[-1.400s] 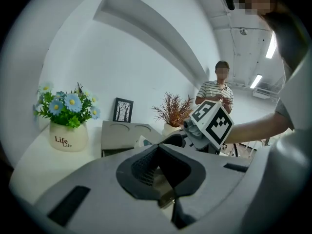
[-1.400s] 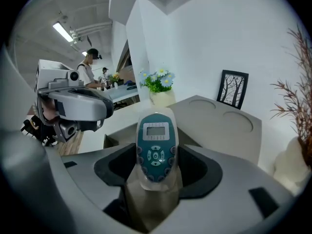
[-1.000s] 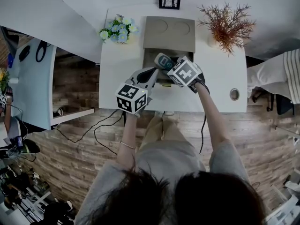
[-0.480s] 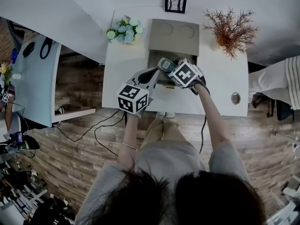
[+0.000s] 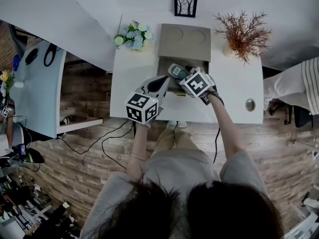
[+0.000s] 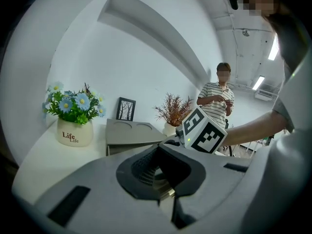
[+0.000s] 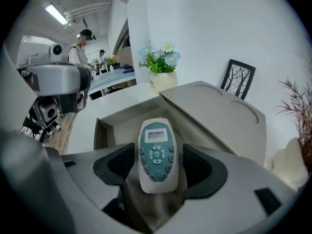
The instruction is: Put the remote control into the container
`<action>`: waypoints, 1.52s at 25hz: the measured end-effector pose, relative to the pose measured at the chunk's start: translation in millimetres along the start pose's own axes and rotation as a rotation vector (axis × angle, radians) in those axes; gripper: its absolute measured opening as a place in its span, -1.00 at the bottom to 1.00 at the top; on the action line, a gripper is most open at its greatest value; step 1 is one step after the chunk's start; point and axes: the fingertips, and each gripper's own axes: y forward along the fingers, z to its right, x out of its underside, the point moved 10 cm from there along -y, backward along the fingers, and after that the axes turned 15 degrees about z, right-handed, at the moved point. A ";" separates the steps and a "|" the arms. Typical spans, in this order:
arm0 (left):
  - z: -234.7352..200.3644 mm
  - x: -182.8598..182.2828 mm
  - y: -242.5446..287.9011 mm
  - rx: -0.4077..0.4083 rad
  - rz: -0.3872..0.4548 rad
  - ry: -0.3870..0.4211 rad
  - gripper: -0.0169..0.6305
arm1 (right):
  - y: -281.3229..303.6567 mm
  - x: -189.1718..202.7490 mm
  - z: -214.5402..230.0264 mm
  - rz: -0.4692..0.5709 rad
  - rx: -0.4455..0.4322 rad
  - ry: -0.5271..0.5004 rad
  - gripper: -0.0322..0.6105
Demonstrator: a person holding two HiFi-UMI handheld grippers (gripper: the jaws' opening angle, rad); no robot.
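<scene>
A white and teal remote control (image 7: 155, 155) lies between the pads of my right gripper (image 7: 156, 167), whose jaws are opening; a thin gap shows on each side of it. In the head view the remote control (image 5: 175, 71) and right gripper (image 5: 182, 76) hang over the open grey container (image 5: 168, 62), whose lid (image 5: 185, 41) stands tipped back. My left gripper (image 5: 160, 82) is at the container's front left corner, its pads (image 6: 141, 167) close together with nothing between them. From the left gripper view I see the container's lid (image 6: 129, 133) beyond my left gripper (image 6: 157, 172).
The container stands on a white table (image 5: 129, 83). A pot of blue flowers (image 5: 131, 35) is at its back left, a dried plant (image 5: 244, 31) at its back right, a small picture frame (image 5: 185, 5) behind. A person in a striped shirt (image 6: 214, 106) stands right of the table.
The head view has shifted a little. The right gripper and the remote control stay over the container's opening, and the left gripper stays at its front corner.
</scene>
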 end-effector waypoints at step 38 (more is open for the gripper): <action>70.1 -78.9 -16.0 0.193 0.261 0.151 -0.94 | -186.4 -76.9 -55.6 0.849 0.177 0.133 -0.90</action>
